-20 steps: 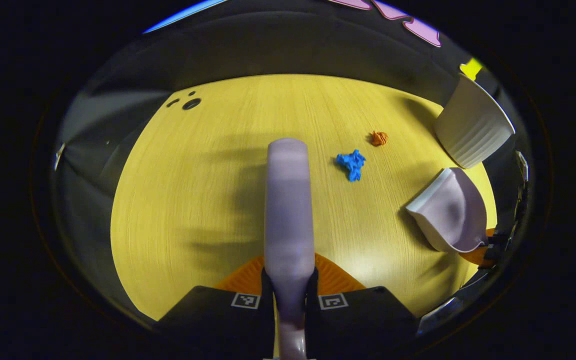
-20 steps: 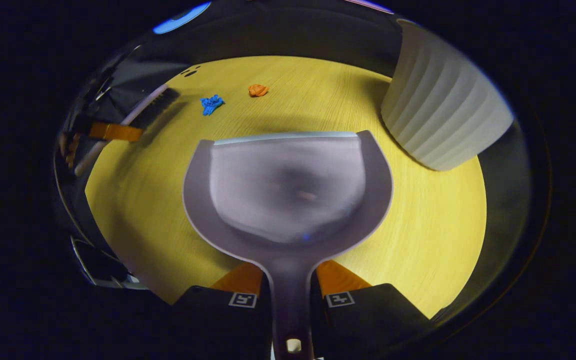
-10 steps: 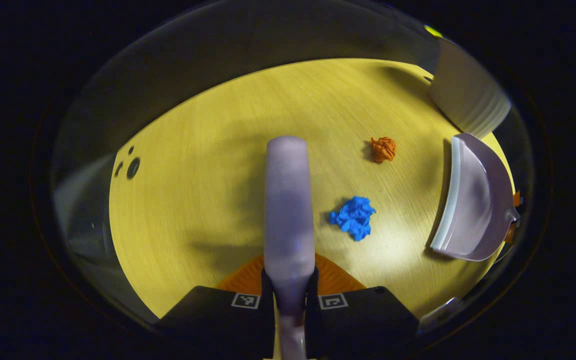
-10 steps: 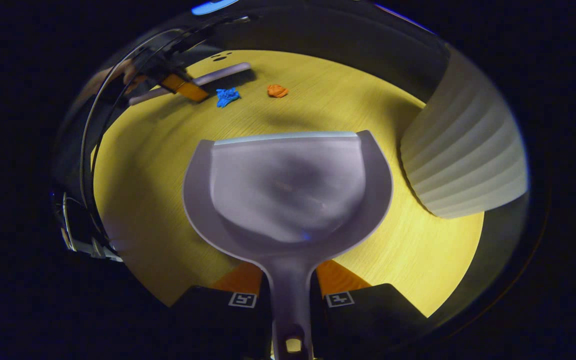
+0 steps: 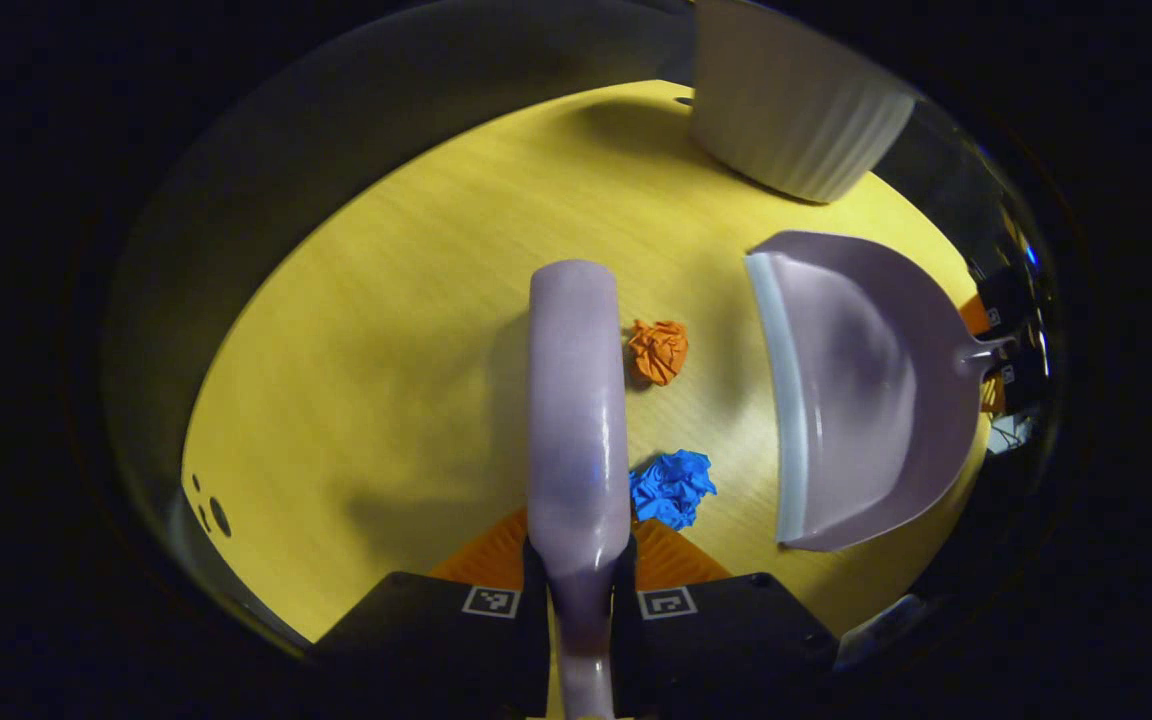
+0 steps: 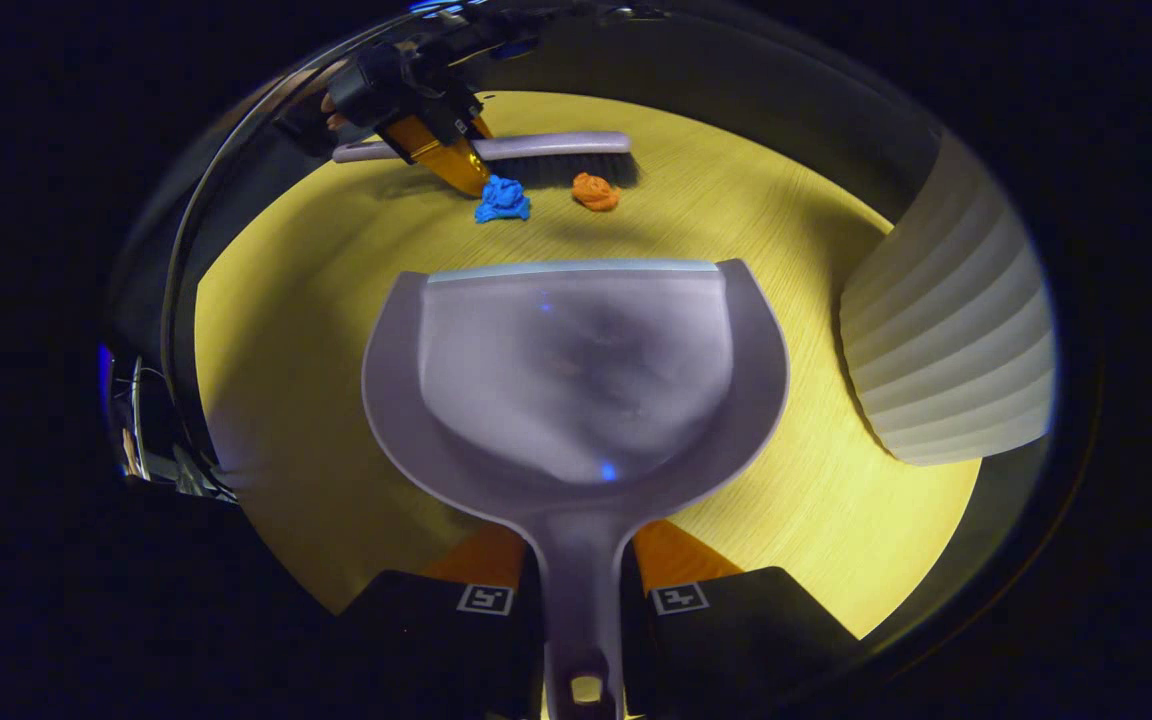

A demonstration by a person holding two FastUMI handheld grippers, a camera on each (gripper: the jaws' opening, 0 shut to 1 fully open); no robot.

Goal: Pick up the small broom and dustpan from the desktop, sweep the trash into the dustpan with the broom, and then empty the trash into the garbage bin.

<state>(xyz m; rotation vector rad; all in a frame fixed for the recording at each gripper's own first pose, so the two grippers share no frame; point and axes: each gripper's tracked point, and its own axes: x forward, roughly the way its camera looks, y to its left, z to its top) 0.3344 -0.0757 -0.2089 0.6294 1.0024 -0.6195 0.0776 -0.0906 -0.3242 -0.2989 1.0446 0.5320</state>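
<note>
My left gripper (image 5: 578,575) is shut on the handle of the lilac broom (image 5: 576,400), whose back runs straight ahead in the left gripper view. Right beside the broom lie an orange paper wad (image 5: 658,351) and a blue wad (image 5: 673,487). My right gripper (image 6: 581,580) is shut on the handle of the lilac dustpan (image 6: 576,370), whose lip faces the two wads. In the right gripper view the broom (image 6: 546,150) lies across the far side, just behind the blue wad (image 6: 502,200) and the orange wad (image 6: 595,191), with the left gripper (image 6: 436,140) on it.
The yellow wooden desktop (image 5: 386,330) carries it all. A white ribbed garbage bin (image 5: 786,120) stands beyond the dustpan (image 5: 856,390), and at the right in the right gripper view as the bin (image 6: 956,340). Small dark holes (image 5: 211,510) mark the desk's left edge.
The broom has swung round behind the two wads and now touches them. The dustpan has come closer, its lip turned toward them. Both grips are unchanged.
</note>
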